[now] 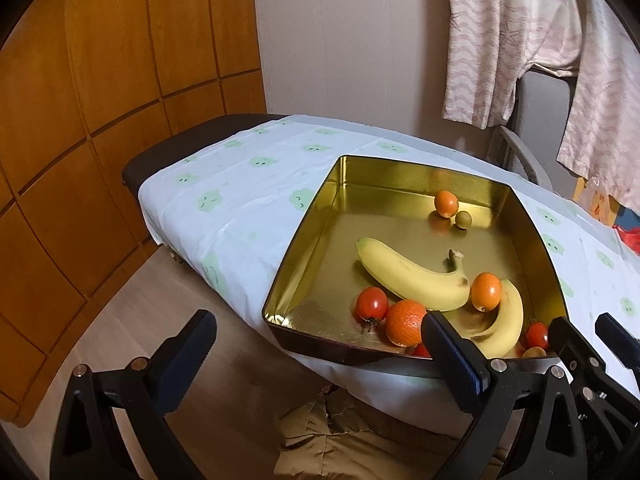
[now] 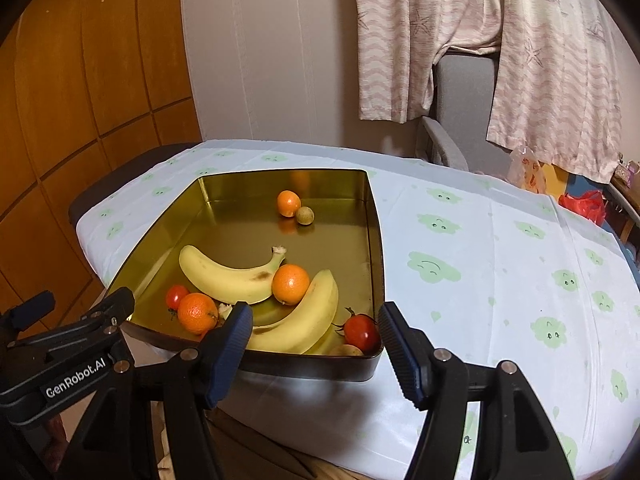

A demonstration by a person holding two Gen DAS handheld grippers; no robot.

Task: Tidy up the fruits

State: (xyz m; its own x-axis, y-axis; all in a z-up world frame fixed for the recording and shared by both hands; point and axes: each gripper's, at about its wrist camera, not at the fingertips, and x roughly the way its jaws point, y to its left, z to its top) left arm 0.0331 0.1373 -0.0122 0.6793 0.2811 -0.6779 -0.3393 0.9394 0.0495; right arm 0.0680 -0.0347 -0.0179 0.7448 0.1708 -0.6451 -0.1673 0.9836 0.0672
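A gold tin tray (image 1: 308,240) (image 2: 374,236) sits on a table under a white cloth with green prints. Inside lie two bananas (image 1: 412,276) (image 2: 304,320), a large orange (image 1: 404,322) (image 2: 197,313), a smaller orange (image 1: 485,291) (image 2: 291,283), red tomatoes (image 1: 372,303) (image 2: 361,330), and at the far end a small orange (image 1: 446,203) (image 2: 288,203) beside a small green fruit (image 1: 463,219) (image 2: 304,215). My left gripper (image 1: 320,344) is open, low at the tray's near left corner. My right gripper (image 2: 316,336) is open, at the tray's near edge, holding nothing.
The cloth-covered table (image 2: 480,264) stretches to the right of the tray. Wooden cabinet doors (image 1: 100,100) stand at the left. Pale clothes (image 2: 520,40) hang over a grey chair (image 2: 452,92) behind the table. A brown cloth (image 1: 352,444) lies on the floor below.
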